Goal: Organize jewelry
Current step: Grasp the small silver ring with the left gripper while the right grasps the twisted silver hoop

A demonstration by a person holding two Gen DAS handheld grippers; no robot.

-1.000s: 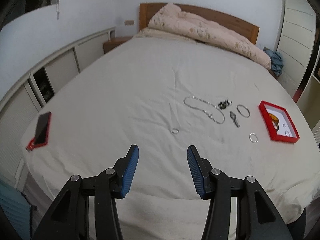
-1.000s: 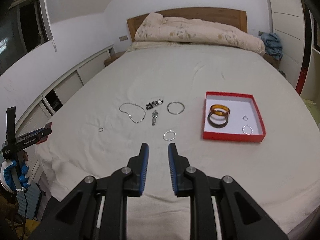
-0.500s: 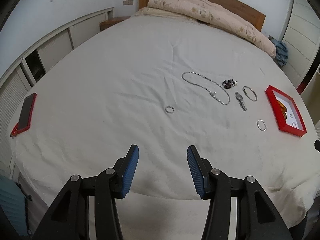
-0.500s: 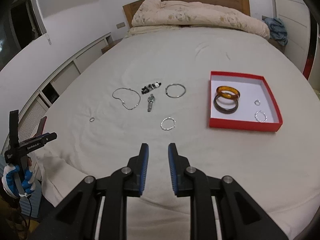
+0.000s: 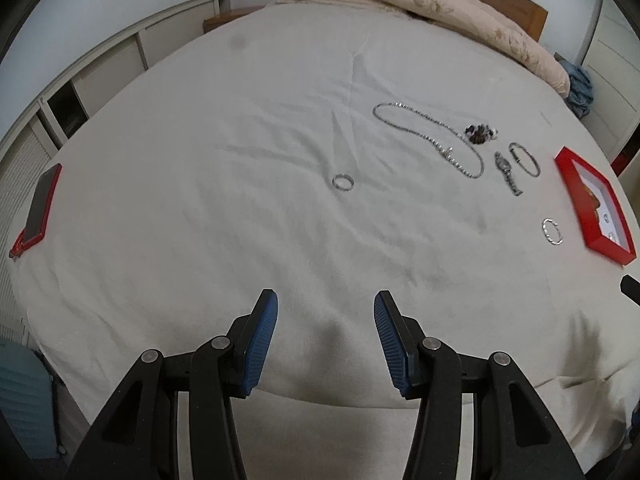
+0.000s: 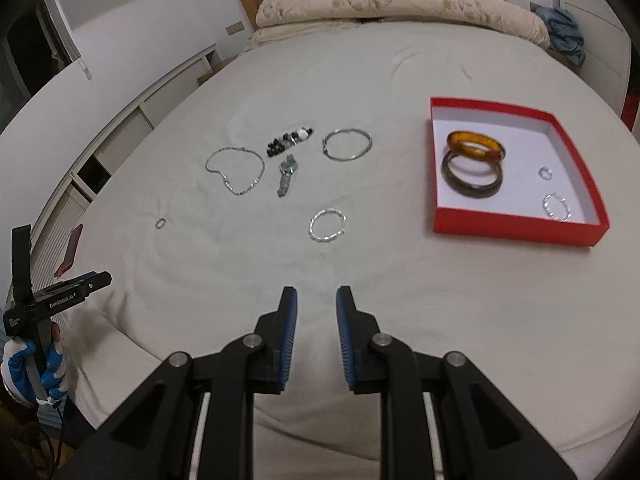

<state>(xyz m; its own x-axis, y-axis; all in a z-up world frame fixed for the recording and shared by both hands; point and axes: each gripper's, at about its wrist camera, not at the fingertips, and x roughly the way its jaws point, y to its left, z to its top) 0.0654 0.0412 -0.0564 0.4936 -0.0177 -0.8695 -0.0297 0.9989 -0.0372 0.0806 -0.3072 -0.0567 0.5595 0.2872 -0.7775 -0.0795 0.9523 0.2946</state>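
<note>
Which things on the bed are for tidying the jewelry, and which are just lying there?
For the job:
red box
necklace
watch
beaded bracelet
thin bangle
twisted bracelet
small ring

Just lying about:
phone in red case
quilt
blue cloth

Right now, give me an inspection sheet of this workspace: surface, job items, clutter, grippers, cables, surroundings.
Surface: bed, pale wrinkled cover.
Job's things: red box holding two bangles and two small silver pieces. Loose on the cover: chain, watch, beads, thin bracelet, twisted bracelet, ring.
Clutter: phone in a red case near the bed's left edge.
Grippers: left gripper open, empty; right gripper narrowly open, empty; both above the near edge.
Cables: a thin cord hangs below the gloved left hand.
Surroundings: duvet, headboard, low cabinets, blue cloth.
</note>
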